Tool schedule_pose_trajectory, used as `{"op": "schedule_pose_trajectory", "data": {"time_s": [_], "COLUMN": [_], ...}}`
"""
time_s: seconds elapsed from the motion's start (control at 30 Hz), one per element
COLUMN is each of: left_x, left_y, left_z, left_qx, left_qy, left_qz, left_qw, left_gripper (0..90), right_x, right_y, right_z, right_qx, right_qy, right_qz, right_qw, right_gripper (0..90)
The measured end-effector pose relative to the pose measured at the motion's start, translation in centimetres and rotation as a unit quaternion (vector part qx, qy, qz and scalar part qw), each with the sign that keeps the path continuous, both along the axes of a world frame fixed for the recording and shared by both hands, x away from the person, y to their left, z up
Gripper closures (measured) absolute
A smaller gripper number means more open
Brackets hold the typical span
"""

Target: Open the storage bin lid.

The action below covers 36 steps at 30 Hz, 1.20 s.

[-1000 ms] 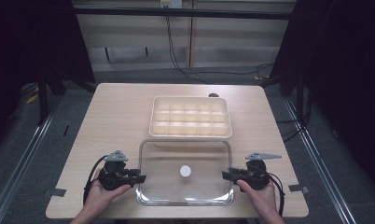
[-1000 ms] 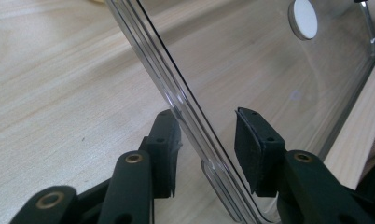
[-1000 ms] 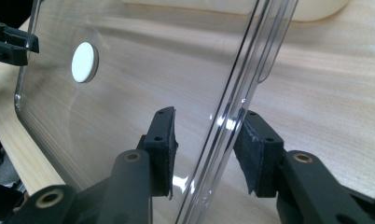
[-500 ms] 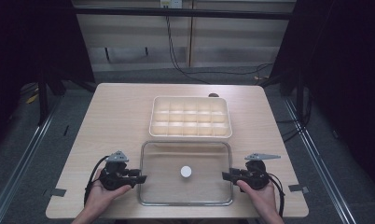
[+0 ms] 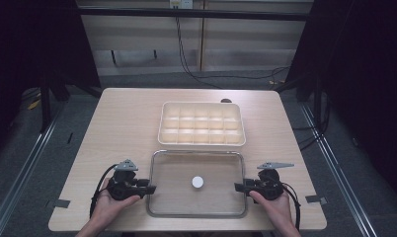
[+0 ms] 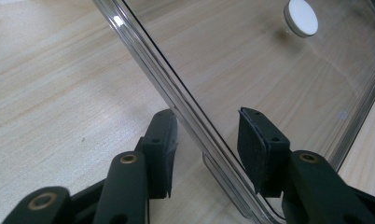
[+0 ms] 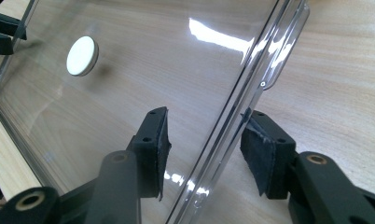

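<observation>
A clear rectangular lid (image 5: 196, 165) with a white knob (image 5: 197, 182) lies flat on the wooden table (image 5: 122, 123), just in front of a cream compartment tray (image 5: 201, 143). My left gripper (image 5: 149, 189) straddles the lid's left rim, and my right gripper (image 5: 238, 186) straddles its right rim. In the left gripper view the jaws (image 6: 206, 135) stand either side of the rim of the lid (image 6: 232, 60), with a gap at the inner pad. The right gripper view shows those jaws (image 7: 204, 144) likewise apart around the lid (image 7: 167, 60). Both pairs of jaws have just been opening, with the rim still between them.
The tray's several compartments look empty. A dark small object (image 5: 226, 101) sits behind the tray. Bare table lies to the left and right of the tray. The table's front edge is close behind both hands. Cables trail from both grippers.
Both pairs of jaws have spread a little wider around the lid's rims. The lid's outline has drawn in slightly and it now rests flat. The hands have stayed where they were.
</observation>
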State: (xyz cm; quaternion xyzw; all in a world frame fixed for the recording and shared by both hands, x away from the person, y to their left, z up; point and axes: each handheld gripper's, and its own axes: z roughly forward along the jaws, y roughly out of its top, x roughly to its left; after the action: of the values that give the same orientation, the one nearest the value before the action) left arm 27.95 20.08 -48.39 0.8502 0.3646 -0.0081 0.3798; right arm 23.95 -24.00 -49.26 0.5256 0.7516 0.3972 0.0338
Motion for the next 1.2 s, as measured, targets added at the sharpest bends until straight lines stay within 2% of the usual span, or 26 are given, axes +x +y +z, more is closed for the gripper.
{"op": "schedule_pose_trajectory", "data": {"time_s": [0.27,0.37,0.73,0.8,0.97,1.0,1.1,1.13,1.17,1.2], "left_x": [0.08,0.10,0.23,0.24,0.14,0.13,0.03,-0.07,-0.12,-0.01], "left_y": [-0.32,-0.46,-0.48,-0.49,-0.61,-0.62,-0.70,-0.73,-0.71,-0.57], "left_z": [-0.33,-0.43,-0.61,-0.62,-0.60,-0.61,-0.58,-0.53,-0.57,-0.63], "left_qx": [0.004,0.005,0.005,0.007,0.013,0.013,0.018,0.033,0.036,0.022], "left_qy": [0.014,0.017,0.022,0.021,0.016,0.016,0.011,-0.002,-0.009,0.002], "left_qz": [-0.006,-0.008,-0.013,-0.018,-0.018,-0.017,-0.021,-0.015,-0.012,-0.011], "left_qw": [0.9999,0.9998,0.9997,0.9996,0.9996,0.9996,0.9996,0.9993,0.9992,0.9997], "left_gripper": [54.7,53.5,51.7,51.0,49.2,49.1,47.3,45.9,46.3,45.1], "right_x": [0.05,0.08,0.13,0.15,0.11,0.07,0.10,0.14,0.12,0.09], "right_y": [0.27,0.37,0.48,0.49,0.84,0.97,0.92,0.81,0.68,0.53], "right_z": [-0.20,-0.13,-0.21,-0.20,-0.19,-0.14,-0.14,-0.14,-0.03,0.09], "right_qx": [-0.024,-0.040,-0.046,-0.046,-0.064,-0.067,-0.063,-0.062,-0.058,-0.054], "right_qy": [0.004,-0.003,-0.011,-0.010,-0.022,-0.018,-0.016,-0.021,-0.023,-0.027], "right_qz": [0.002,0.006,0.002,0.003,0.012,0.009,0.008,0.007,0.004,-0.002], "right_qw": [0.9997,0.9992,0.9989,0.9989,0.9976,0.9976,0.9978,0.9978,0.9980,0.9982], "right_gripper": [46.2,44.5,41.8,41.4,38.2,37.2,36.1,36.0,36.0,35.7]}}
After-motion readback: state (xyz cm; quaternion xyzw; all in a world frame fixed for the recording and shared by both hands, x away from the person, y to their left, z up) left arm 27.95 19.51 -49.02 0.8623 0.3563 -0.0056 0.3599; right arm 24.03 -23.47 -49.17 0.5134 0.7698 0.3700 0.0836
